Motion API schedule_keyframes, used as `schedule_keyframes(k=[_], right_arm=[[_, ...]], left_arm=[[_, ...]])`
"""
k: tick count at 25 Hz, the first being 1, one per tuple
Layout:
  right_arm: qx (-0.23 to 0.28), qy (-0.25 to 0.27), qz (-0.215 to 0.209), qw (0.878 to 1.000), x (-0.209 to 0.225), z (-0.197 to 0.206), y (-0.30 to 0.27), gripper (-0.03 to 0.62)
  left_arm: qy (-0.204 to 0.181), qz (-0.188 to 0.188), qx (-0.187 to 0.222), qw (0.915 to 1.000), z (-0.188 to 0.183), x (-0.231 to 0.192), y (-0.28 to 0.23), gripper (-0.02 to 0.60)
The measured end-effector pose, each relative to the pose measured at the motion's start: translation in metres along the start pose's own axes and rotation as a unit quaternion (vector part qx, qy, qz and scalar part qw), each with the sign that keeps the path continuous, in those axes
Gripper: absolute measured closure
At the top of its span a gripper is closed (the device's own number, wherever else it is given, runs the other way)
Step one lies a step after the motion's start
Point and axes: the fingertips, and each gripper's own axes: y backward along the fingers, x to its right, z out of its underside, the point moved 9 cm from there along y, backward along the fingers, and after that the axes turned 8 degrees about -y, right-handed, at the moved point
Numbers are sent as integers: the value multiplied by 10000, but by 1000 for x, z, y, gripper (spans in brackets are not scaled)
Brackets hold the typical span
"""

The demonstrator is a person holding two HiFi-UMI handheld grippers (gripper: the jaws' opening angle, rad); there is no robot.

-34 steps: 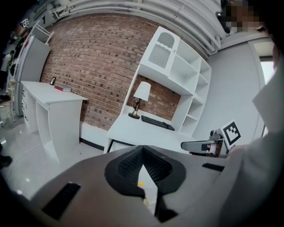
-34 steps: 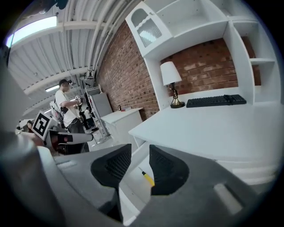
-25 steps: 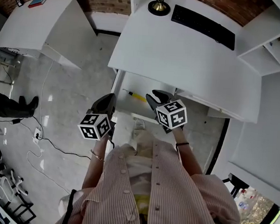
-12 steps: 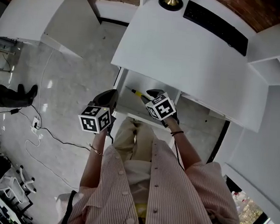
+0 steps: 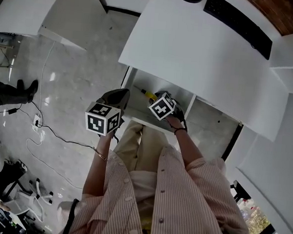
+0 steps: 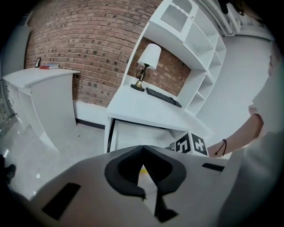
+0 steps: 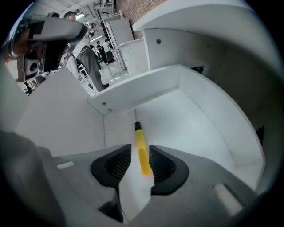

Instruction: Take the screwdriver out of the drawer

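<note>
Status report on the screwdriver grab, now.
Right tool open, straddling the screwdriver, not yet gripping. Screwdriver flat in open drawer. Left tool shut, empty. Nothing in the way.

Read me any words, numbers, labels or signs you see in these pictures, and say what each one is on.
There is no readable text.
On the marker cubes, only black-and-white square patterns, no words.
On the keyboard, key legends too small to read.
On the book, cover too small to read.
</note>
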Motion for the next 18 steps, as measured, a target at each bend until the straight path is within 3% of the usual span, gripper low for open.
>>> schedule_keyframes(k=[7,18], right_arm=[[-221,75,115,9997,3,11,-22,476],[-392,261,381,9982,8,12,-36,494]], left_arm=[[-246,98,-246,9993,-4,-3,-9,581],[-220,22,-344,9992,-4,-8,-15,581]])
